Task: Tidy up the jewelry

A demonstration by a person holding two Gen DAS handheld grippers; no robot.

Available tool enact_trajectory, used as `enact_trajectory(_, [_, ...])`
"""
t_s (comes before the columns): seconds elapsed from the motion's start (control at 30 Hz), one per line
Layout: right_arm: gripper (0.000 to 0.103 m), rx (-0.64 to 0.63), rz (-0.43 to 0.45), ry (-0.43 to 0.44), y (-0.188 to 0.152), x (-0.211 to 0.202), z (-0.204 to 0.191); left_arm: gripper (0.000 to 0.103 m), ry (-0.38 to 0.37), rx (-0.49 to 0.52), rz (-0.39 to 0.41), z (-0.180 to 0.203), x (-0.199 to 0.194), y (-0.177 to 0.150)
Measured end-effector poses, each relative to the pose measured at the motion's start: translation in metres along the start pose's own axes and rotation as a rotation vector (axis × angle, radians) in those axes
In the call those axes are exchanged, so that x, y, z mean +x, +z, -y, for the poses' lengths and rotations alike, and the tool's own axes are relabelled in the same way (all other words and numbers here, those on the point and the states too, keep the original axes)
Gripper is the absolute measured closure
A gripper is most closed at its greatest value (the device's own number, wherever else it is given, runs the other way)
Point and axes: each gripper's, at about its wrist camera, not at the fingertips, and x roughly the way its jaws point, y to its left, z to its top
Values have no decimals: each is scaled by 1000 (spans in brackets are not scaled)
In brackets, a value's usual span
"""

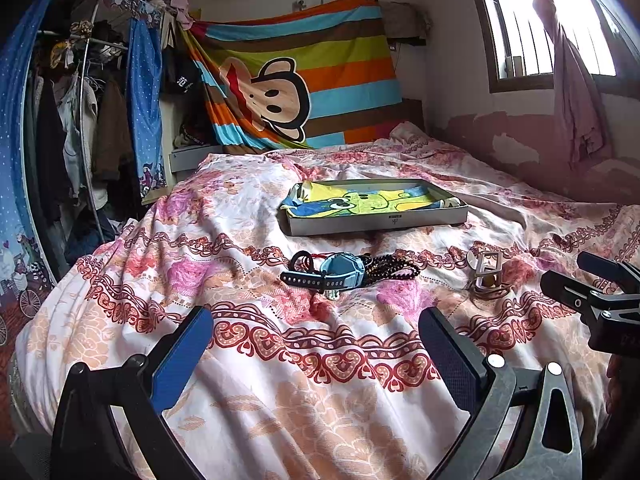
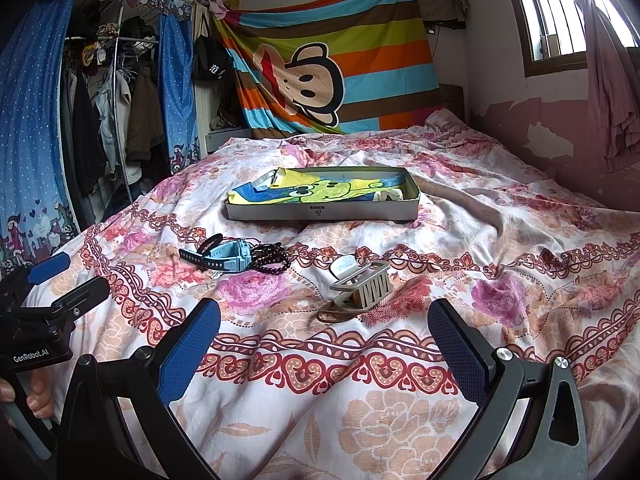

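A blue watch with a black strap (image 1: 334, 274) (image 2: 224, 258) lies on the floral bedspread beside dark bead bracelets (image 1: 394, 271) (image 2: 272, 261). To their right a cream hair claw clip (image 1: 489, 266) (image 2: 366, 282) rests on a brown cord. Behind them sits a shallow grey box (image 1: 380, 224) (image 2: 320, 213) lined with a yellow and blue cartoon cloth. My left gripper (image 1: 316, 344) is open, low over the bed in front of the watch. In front of the clip my right gripper (image 2: 324, 340) is open too. Neither holds anything.
The floral bedspread (image 1: 280, 400) covers the whole bed. A striped monkey cloth (image 1: 304, 76) hangs at the head. An open wardrobe with clothes (image 1: 80, 120) stands left, and a window with a pink curtain (image 1: 568, 60) is right. A hand (image 2: 38, 396) holds the left gripper's handle.
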Motion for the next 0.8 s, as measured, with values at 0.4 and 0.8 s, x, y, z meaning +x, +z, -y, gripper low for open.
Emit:
enact_trajectory(0.4, [1,2,2,-1,0,0,-1,0,0,1,-1,0,0,0])
enact_trajectory(0.8, [1,27,-18,-5,-2,2,1,0,1,2,-2,0,0,0])
